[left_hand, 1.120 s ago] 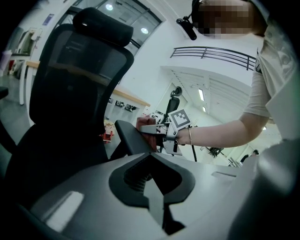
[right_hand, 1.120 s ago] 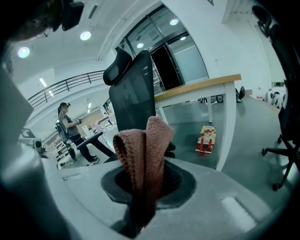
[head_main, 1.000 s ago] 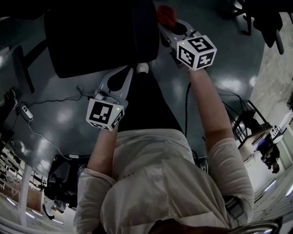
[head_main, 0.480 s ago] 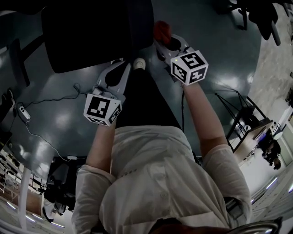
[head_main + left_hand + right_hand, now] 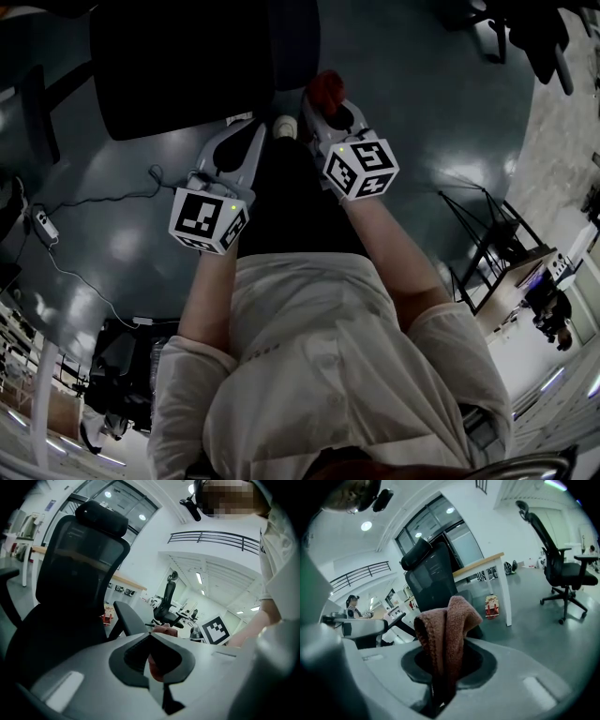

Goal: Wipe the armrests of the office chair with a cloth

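The black office chair (image 5: 187,66) stands at the top of the head view, just ahead of both grippers. My right gripper (image 5: 323,108) is shut on a reddish-brown cloth (image 5: 325,89), held beside the chair's right edge and not touching it. In the right gripper view the cloth (image 5: 445,630) sticks up folded from the shut jaws of the right gripper (image 5: 443,667). My left gripper (image 5: 249,136) is below the seat edge. In the left gripper view the left gripper (image 5: 151,641) is shut on nothing, with the chair back (image 5: 75,573) and one armrest (image 5: 129,618) beyond it.
Cables (image 5: 94,202) and a power strip (image 5: 42,228) lie on the dark floor at left. A black metal stand (image 5: 487,244) is at right. A white shoe (image 5: 284,125) shows between the grippers. Another office chair (image 5: 558,559) and a table (image 5: 487,569) stand farther off.
My right gripper has drawn back down and left with the cloth, toward the body and away from the chair's side. The left gripper has barely moved.
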### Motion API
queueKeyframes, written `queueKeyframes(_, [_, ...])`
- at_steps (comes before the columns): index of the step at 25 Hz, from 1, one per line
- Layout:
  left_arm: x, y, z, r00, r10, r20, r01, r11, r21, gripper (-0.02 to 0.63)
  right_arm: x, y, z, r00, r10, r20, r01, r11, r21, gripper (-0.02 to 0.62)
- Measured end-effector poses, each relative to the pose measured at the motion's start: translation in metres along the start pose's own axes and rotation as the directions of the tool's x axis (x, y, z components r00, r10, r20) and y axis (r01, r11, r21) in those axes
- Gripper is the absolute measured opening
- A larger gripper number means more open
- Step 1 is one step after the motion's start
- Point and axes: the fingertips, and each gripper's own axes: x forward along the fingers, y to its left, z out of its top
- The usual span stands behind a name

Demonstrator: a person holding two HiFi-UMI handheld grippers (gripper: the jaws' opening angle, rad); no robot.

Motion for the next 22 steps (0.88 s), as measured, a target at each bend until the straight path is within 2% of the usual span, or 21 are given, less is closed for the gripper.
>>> queueKeyframes(2, [-0.002, 0.001, 0.0, 1.0, 0.014, 0.005, -0.014, 1.0, -0.007, 0.017, 0.002, 0.012, -0.01, 1.0, 0.016, -0.023, -0.015, 1.0, 0.026, 0.055])
queueKeyframes(4, [-0.004, 0.003, -0.001, 1.0, 0.028, 0.012, -0.028, 0.999, -0.019, 0.017, 0.007, 0.026, -0.018, 0.998, 0.036, -0.052, -0.035, 0.999, 0.01, 0.054])
queueKeyframes(6, [-0.008, 0.009, -0.002, 0.999, 0.041, 0.014, -0.041, 0.999, -0.025, 0.017, 0.014, 0.035, -0.021, 0.998, 0.018, -0.063, -0.018, 1.0, -0.012, 0.055])
queueKeyframes(8, [-0.013, 0.016, -0.003, 0.998, 0.058, 0.014, -0.058, 0.998, -0.028, 0.017, 0.018, 0.04, -0.023, 0.997, 0.009, -0.073, -0.008, 1.0, 0.008, 0.054])
queueKeyframes(9, [-0.015, 0.02, -0.002, 0.997, 0.07, 0.015, -0.069, 0.997, -0.03, 0.017, 0.02, 0.045, -0.026, 0.995, 0.035, -0.09, -0.033, 0.999, 0.023, 0.054])
queueKeyframes(11, [-0.019, 0.027, 0.0, 0.995, 0.094, 0.02, -0.093, 0.995, -0.037, 0.017, 0.023, 0.066, -0.032, 0.981, 0.136, -0.14, -0.135, 0.991, 0.019, 0.055])
queueKeyframes(13, [-0.023, 0.033, 0.005, 0.993, 0.117, 0.03, -0.115, 0.992, -0.043, 0.017, 0.025, 0.089, -0.026, 0.962, 0.219, -0.162, -0.228, 0.973, -0.038, 0.054])
queueKeyframes(15, [-0.026, 0.042, 0.015, 0.989, 0.137, 0.047, -0.135, 0.99, -0.038, 0.017, 0.026, 0.101, 0.0, 0.96, 0.249, -0.127, -0.263, 0.958, -0.114, 0.054])
queueKeyframes(17, [-0.028, 0.051, 0.027, 0.987, 0.152, 0.062, -0.15, 0.988, -0.028, 0.017, 0.024, 0.101, 0.04, 0.968, 0.244, -0.058, -0.25, 0.95, -0.184, 0.055])
queueKeyframes(19, [-0.026, 0.056, 0.042, 0.985, 0.155, 0.074, -0.154, 0.988, -0.017, 0.017, 0.019, 0.088, 0.084, 0.978, 0.208, 0.012, -0.198, 0.946, -0.256, 0.054])
queueKeyframes(22, [-0.014, 0.061, 0.071, 0.988, 0.125, 0.094, -0.127, 0.992, 0.013, 0.017, 0.018, 0.049, 0.147, 0.991, 0.103, 0.091, -0.066, 0.937, -0.342, 0.054])
